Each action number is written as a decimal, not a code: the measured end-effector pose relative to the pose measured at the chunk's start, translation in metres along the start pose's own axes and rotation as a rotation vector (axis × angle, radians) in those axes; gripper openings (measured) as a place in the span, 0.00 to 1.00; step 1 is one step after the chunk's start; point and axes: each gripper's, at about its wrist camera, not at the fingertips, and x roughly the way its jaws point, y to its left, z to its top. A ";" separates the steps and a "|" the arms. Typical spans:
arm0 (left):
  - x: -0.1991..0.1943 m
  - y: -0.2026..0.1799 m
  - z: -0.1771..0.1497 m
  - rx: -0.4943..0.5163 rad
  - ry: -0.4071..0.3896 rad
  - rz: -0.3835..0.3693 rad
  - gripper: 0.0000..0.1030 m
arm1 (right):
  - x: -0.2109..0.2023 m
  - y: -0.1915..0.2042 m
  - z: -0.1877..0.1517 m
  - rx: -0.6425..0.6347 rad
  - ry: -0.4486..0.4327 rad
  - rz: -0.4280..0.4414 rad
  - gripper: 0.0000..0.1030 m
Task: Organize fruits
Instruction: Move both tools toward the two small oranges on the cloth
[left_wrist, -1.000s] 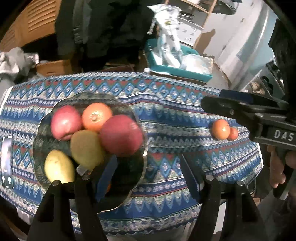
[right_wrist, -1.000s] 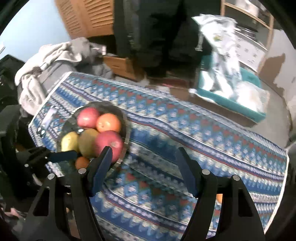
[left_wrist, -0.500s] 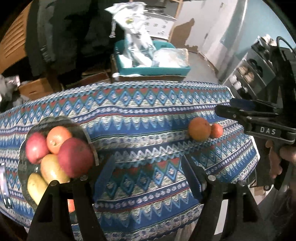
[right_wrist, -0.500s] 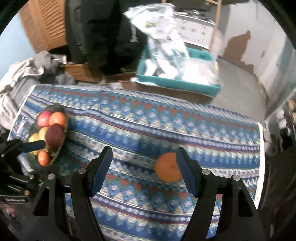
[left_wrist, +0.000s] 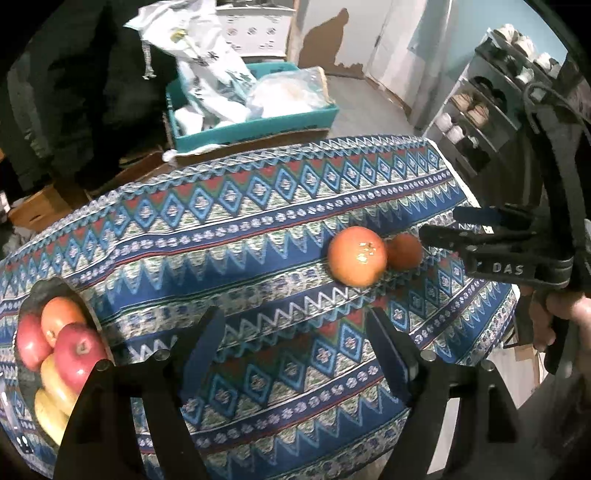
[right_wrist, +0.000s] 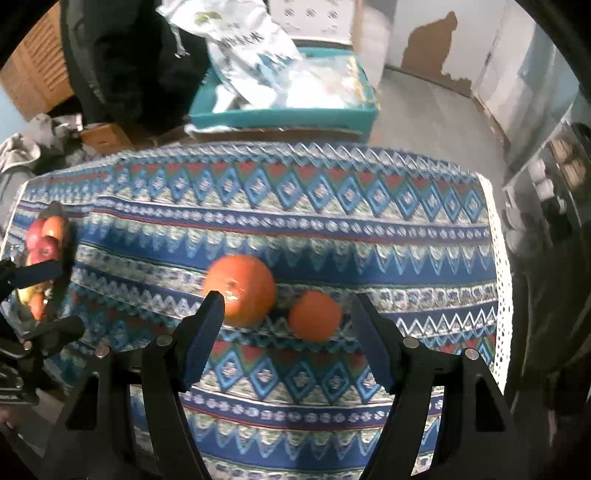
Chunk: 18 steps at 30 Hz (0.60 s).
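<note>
Only rightward, both oranges unobstructed.

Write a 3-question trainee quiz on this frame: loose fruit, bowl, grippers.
1. True or false: the large orange and the small orange lie on the patterned tablecloth, outside the fruit bowl.
2. Which orange sits more nearly between the right gripper fingers in its own camera? A) large B) small
3. Fill in: both grippers, left gripper included, are ____ and hold nothing.

Key
1. True. Both lie on the cloth, close together, far from the bowl, which holds red apples and other fruit.
2. B. The large one sits at the left fingertip.
3. Open.
</note>
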 end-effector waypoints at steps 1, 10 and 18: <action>0.003 -0.002 0.001 0.005 0.004 -0.003 0.78 | 0.005 -0.004 -0.002 0.008 0.013 -0.005 0.70; 0.036 -0.008 0.014 -0.011 0.057 -0.032 0.78 | 0.055 -0.032 -0.015 0.055 0.118 -0.010 0.70; 0.065 -0.012 0.021 -0.026 0.097 -0.051 0.78 | 0.085 -0.039 -0.019 0.074 0.140 0.036 0.70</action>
